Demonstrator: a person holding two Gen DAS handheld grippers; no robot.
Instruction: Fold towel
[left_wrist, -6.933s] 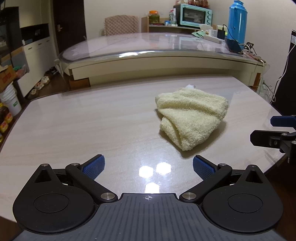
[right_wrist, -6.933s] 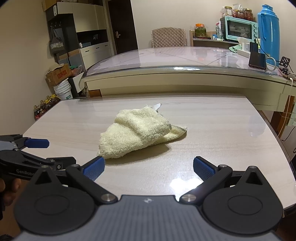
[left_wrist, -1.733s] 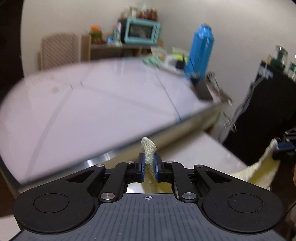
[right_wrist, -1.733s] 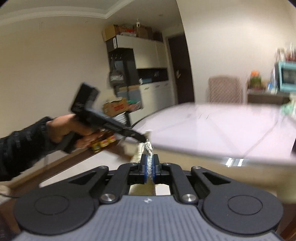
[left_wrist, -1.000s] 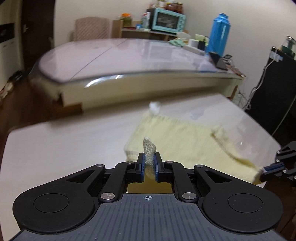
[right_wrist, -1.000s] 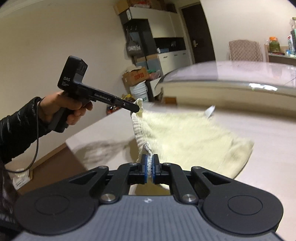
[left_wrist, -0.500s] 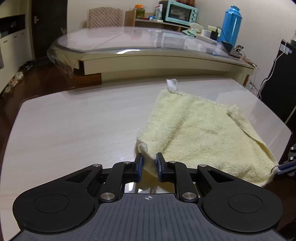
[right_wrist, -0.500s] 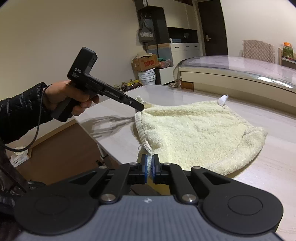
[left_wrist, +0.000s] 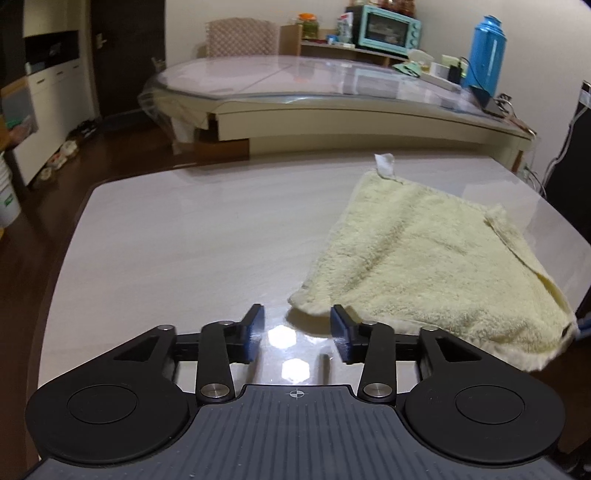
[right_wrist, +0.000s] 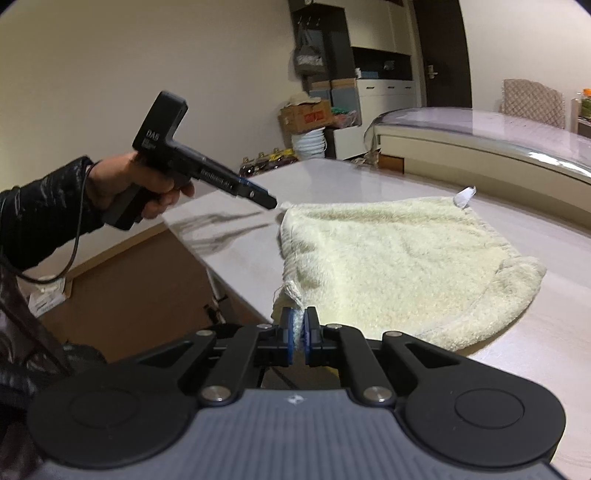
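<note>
The towel (left_wrist: 424, 258) is spread on the desk (left_wrist: 184, 236), toward its right side and near edge, with its tag (left_wrist: 384, 164) at the far corner. One near corner is pinched by the right gripper (right_wrist: 299, 332) at the desk edge; the left gripper (left_wrist: 297, 332) is held just before the other near corner, apart from it. A second table (left_wrist: 295, 85) is set behind the desk.

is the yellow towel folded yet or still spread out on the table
Spread out, not folded: the towel lies as one flat layer on the table, one corner pinched in the right tongs; left tongs open.

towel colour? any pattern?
Pale yellow, plain terry, no pattern; the towel has a small white tag at one corner. Shows best in the left wrist view.
</note>
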